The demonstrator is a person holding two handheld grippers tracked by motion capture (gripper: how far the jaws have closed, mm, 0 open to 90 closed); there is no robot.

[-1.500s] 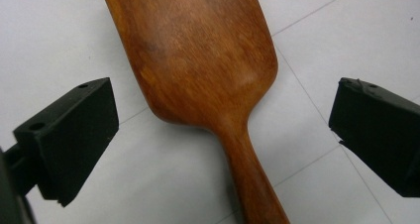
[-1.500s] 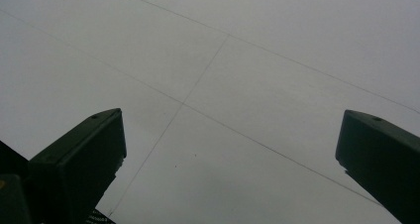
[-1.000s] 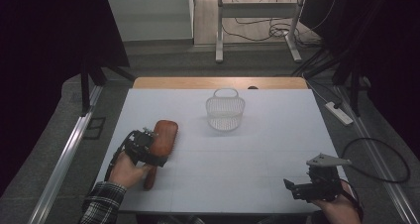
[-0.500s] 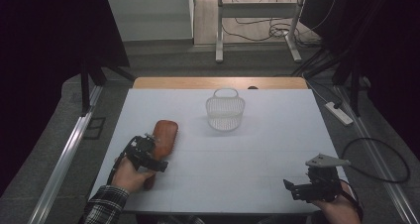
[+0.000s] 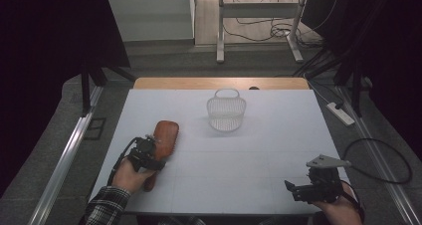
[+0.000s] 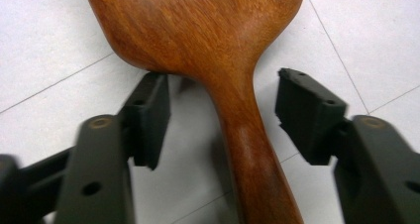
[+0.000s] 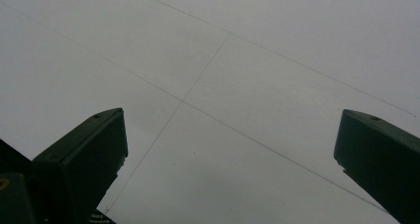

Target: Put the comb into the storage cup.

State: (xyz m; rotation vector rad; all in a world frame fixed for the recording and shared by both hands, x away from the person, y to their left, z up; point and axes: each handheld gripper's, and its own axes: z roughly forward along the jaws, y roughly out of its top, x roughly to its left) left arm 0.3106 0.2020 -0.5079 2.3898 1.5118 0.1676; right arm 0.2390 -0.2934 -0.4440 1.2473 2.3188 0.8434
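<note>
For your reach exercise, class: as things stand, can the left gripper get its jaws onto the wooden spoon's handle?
Probably yes. The left gripper already straddles the wooden spoon at its neck; its jaws have just been closing, with gaps still showing on both sides. Nothing else lies between them on the table.

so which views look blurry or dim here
Left gripper view: wooden spatula sharp, the claw's near parts soft, pads either side of the handle, apart. Right gripper view: dim grey table, no glare. High view: dark surroundings, basket faint.
</note>
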